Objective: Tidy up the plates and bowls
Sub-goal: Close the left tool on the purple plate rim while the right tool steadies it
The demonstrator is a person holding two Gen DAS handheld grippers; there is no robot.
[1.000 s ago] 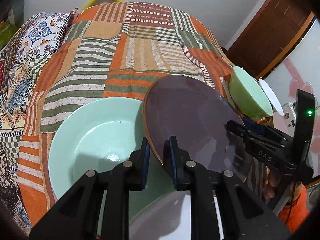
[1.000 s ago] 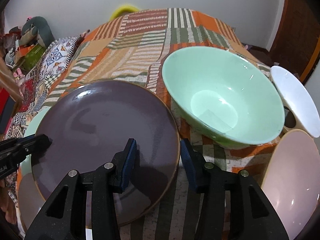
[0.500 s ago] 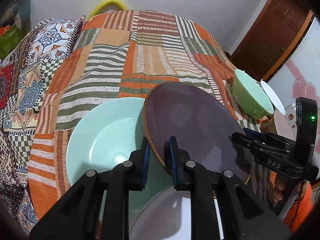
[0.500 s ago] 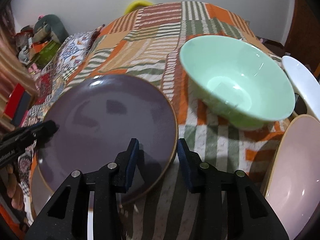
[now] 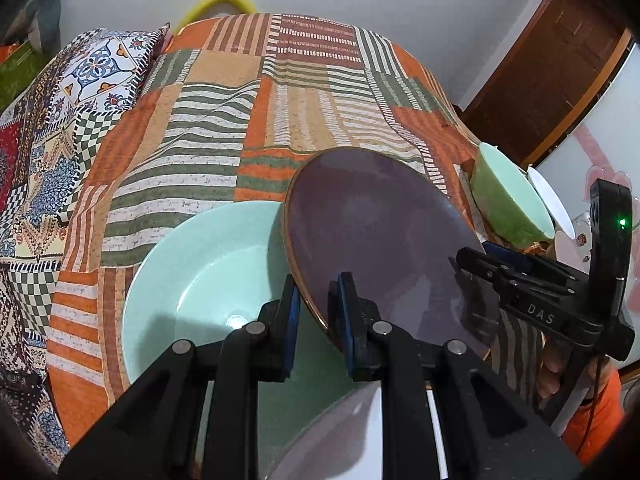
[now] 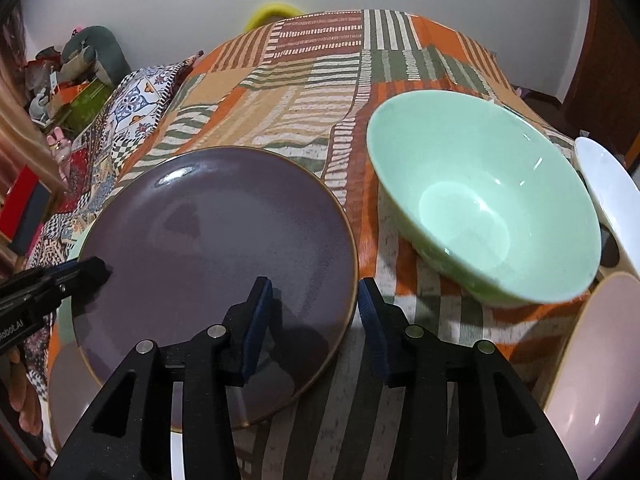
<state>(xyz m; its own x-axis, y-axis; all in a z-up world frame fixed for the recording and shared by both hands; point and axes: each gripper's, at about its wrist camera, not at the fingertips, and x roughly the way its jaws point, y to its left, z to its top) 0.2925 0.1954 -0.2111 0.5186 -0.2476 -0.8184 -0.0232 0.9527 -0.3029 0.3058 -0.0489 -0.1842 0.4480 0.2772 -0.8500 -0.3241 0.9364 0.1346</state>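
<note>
The left gripper (image 5: pixel 314 312) pinches the near rim of the purple plate (image 5: pixel 372 240), one finger on each face, and the plate stands tilted above the striped bedspread (image 5: pixel 248 128). In the right wrist view the same plate (image 6: pixel 216 256) fills the lower left, with the left gripper's tip (image 6: pixel 80 272) touching its far left edge. The right gripper (image 6: pixel 316 320) has its fingers spread: one blue pad (image 6: pixel 258 328) lies over the plate's surface and the other sits just beyond the rim, though whether the pads actually touch the plate is hard to tell.

A pale blue bowl (image 5: pixel 204 280) sits on the bedspread just left of the plate, its right side hidden behind it. A green bowl (image 6: pixel 480 200) rests to the right of the plate. Beyond the green bowl, a white dish (image 6: pixel 608 200) is cut off by the frame edge, and a pink plate (image 6: pixel 596 380) is only partly seen at lower right. Another plate (image 5: pixel 352 440) below the left gripper is mostly hidden by the fingers.
</note>
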